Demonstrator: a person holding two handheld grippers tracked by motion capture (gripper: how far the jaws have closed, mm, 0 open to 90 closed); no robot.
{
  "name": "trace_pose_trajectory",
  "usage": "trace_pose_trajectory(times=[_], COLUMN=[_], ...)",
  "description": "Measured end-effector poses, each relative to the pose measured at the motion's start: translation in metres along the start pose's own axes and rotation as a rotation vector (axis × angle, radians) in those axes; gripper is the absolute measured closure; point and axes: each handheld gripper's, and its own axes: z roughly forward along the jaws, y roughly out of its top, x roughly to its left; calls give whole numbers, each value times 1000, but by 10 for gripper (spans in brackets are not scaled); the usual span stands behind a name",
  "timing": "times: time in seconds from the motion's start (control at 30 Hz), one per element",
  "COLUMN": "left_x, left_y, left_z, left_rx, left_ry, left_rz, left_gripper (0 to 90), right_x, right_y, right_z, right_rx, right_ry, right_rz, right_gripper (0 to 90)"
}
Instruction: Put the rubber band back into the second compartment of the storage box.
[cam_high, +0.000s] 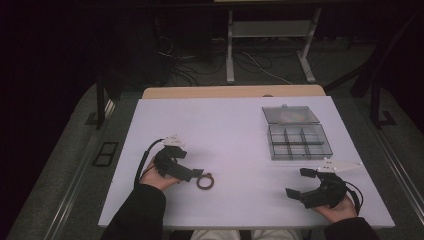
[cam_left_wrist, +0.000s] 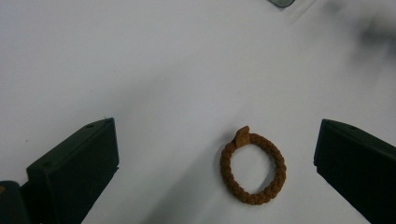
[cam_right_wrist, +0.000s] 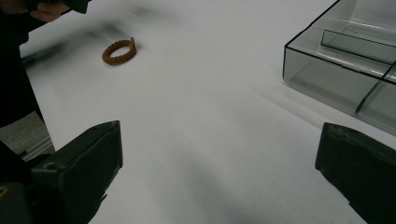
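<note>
Lower centre of the high view: a brown braided cord ring (cam_high: 205, 181) lies flat on the white table (cam_high: 225, 125), between the spread jaws of the left gripper (cam_left_wrist: 215, 158), ungrasped. Right gripper (cam_high: 299, 183) spread, empty. Clear compartmented plastic box (cam_high: 299, 142), upper right, open; no transfer evident.

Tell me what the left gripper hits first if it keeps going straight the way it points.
Probably the brown braided ring: it lies on the table just ahead of the open left gripper, nearer one jaw, so that jaw may touch it first.
</note>
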Motion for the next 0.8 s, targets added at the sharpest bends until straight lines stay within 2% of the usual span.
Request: trace_pose_trajectory(times=[0.17,0.5,0.63,0.8], left_x=[-2,-4,-6,-9], left_y=[0,0,0,-1], left_z=[5,11,14,16], left_rx=[39,84,114,145], left_ry=[-12,-32,-54,-56], left_rz=[13,19,23,33], left_gripper=[0,0,1,84], right_x=[0,0,0,0], right_y=[0,0,0,-1], right_z=[1,1,2,3], right_rx=[1,6,9,14], right_ry=[2,3,4,8], right_rz=[-3,5,2,0], right_gripper=[1,1,1,1])
